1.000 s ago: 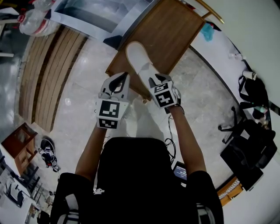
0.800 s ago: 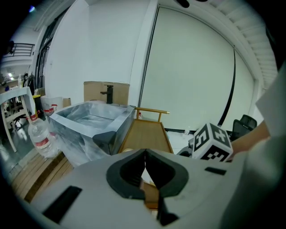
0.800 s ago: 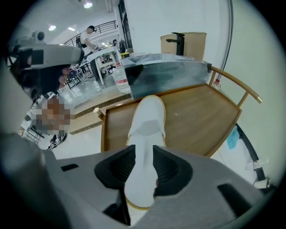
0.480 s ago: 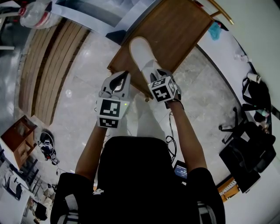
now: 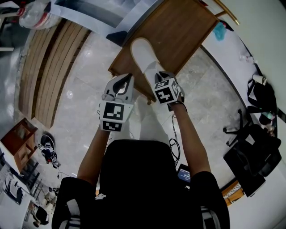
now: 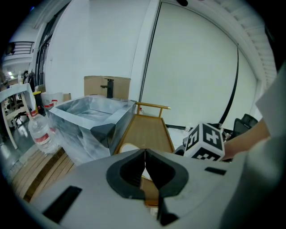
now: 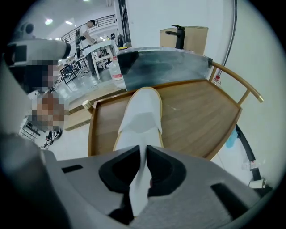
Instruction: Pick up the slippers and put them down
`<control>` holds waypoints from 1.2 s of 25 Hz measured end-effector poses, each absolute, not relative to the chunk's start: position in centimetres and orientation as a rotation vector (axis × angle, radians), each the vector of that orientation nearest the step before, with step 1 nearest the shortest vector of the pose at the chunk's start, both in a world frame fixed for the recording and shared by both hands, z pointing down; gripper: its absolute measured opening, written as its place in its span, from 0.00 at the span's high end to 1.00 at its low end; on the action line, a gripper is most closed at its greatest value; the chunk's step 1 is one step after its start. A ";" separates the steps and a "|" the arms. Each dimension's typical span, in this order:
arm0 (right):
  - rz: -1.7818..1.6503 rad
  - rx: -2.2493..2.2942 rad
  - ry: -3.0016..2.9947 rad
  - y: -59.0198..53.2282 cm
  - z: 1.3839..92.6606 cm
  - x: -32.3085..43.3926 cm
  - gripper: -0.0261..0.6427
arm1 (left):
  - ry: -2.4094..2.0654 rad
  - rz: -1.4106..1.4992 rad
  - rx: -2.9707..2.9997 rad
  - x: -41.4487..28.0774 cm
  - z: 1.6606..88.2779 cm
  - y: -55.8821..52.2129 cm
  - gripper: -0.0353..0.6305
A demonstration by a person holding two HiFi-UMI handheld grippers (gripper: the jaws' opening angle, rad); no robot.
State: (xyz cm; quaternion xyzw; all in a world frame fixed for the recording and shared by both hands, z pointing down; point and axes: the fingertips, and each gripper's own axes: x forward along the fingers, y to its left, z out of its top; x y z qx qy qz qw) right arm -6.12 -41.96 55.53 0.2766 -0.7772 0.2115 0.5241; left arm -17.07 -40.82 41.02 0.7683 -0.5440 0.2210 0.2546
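Note:
One white slipper (image 5: 142,56) lies lengthwise on the wooden table (image 5: 183,31), toe pointing away from me. My right gripper (image 5: 155,77) points steeply down at its near heel end. In the right gripper view the slipper (image 7: 142,114) runs away over the table (image 7: 196,118), and the jaws of the right gripper (image 7: 145,155) are closing, with the pads pinching the white heel edge. My left gripper (image 5: 122,80) hangs by the table's near left corner. In its own view the left gripper (image 6: 144,157) is shut with nothing in it, and the slipper (image 6: 126,147) shows just beyond.
A silvery wrapped box (image 5: 96,13) stands past the table's far left, with a water bottle (image 6: 39,132) beside it. A slatted wooden platform (image 5: 49,76) lies on the marble floor at left. Black office chairs (image 5: 254,152) stand at right. A teal cloth (image 5: 219,31) lies by the table's right edge.
The right gripper has sunk onto the slipper's heel and its jaws have closed on it. The left gripper has dropped a little beside it.

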 end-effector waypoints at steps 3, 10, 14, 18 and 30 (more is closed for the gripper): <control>0.501 0.682 -1.860 -42.1 55.2 -5.9 0.93 | -1.475 0.603 2.089 -17.0 40.9 -40.8 0.94; 0.515 0.706 -1.870 -42.1 54.2 -6.0 0.94 | -1.469 0.608 2.104 -17.0 40.4 -40.8 0.94; 0.522 0.730 -1.882 -42.0 53.1 -6.1 0.94 | -1.469 0.608 2.119 -17.1 39.6 -40.8 0.94; 0.526 0.756 -1.898 -41.9 51.5 -6.3 0.94 | -1.467 0.605 2.138 -17.1 38.5 -40.7 0.94; 0.536 0.870 -1.927 -40.8 46.9 -5.1 0.94 | -1.443 0.580 2.234 -16.1 35.2 -40.0 0.94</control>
